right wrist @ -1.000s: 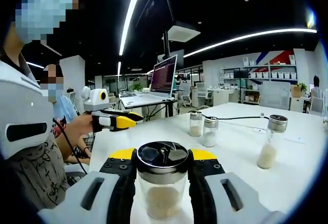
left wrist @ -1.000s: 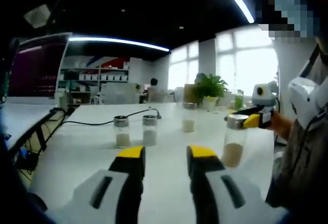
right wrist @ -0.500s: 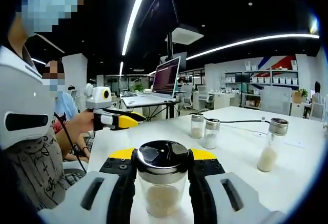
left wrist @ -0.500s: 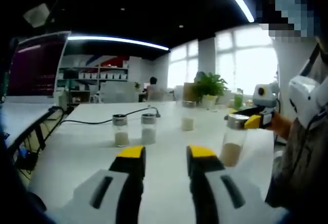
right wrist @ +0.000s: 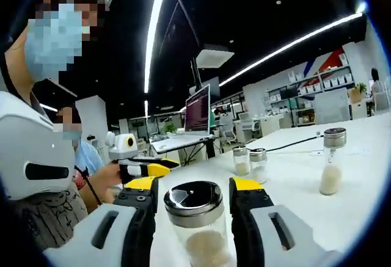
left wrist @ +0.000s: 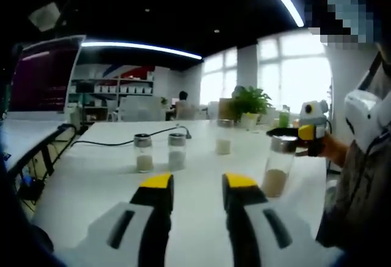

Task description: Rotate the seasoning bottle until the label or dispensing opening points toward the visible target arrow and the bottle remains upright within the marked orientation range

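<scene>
The seasoning bottle point(right wrist: 194, 221), clear glass with a steel cap and pale powder inside, stands between the jaws of my right gripper point(right wrist: 193, 186). A thin dark gap shows on each side of the cap, so the jaws stand slightly open around it. In the left gripper view the same bottle point(left wrist: 278, 168) stands upright on the white table point(left wrist: 91, 187) at the right, with the right gripper point(left wrist: 292, 134) at its cap. My left gripper point(left wrist: 198, 184) hovers open over the table with nothing between its jaws. It also appears at the left in the right gripper view, left gripper point(right wrist: 160, 167).
Two short shakers point(left wrist: 143, 153) point(left wrist: 176, 151) and a taller one point(left wrist: 223, 140) stand mid-table; they are the pair of shakers point(right wrist: 250, 162) and tall shaker point(right wrist: 332, 161) in the right gripper view. A black cable point(left wrist: 116, 143) crosses the table. A laptop point(right wrist: 197, 112), a plant point(left wrist: 250, 103) and a person's body point(right wrist: 36, 175) are nearby.
The right gripper's jaws have parted a little from the bottle cap, and its view has tilted. In the left gripper view the right gripper has turned at the cap. The left gripper holds still.
</scene>
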`<state>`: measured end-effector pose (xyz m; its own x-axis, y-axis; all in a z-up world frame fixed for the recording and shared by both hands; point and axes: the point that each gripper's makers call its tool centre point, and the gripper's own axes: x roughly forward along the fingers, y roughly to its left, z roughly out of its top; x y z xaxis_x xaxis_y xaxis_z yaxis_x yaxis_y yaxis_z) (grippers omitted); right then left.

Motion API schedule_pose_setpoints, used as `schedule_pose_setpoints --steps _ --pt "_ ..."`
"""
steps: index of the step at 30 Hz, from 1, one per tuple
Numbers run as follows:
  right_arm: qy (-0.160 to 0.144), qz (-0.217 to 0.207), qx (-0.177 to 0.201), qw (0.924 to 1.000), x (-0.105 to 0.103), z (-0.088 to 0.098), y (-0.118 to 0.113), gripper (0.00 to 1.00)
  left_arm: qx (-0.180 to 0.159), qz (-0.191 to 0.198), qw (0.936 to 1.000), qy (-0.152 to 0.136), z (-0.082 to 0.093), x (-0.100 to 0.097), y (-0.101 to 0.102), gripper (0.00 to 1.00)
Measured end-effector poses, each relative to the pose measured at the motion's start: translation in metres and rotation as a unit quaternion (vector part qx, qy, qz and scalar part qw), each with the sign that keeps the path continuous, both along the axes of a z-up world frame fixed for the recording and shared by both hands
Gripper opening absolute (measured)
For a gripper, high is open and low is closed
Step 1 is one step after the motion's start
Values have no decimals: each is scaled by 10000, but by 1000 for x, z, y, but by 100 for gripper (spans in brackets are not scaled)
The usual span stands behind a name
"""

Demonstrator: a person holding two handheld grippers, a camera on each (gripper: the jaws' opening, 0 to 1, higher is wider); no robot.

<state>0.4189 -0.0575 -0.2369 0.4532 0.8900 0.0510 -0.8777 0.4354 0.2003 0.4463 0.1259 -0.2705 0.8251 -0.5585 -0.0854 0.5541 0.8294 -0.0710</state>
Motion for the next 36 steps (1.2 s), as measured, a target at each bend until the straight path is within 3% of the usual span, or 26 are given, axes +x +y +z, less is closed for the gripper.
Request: schedule_pose_setpoints --steps 12,17,23,36 --pt "-233 -144 -558 9981 6 -9 3 55 7 -41 10000 45 -3 3 -2 33" --pt "-150 -125 -541 9983 7 -11 -1 53 -5 -23 10000 42 -2 4 -1 33" --pt "-109 124 -527 9985 0 -10 4 40 7 -34 10000 64 -2 4 -4 33" --pt "-222 209 -519 9982 2 -8 2 39 28 -58 10000 73 0 7 -7 33"
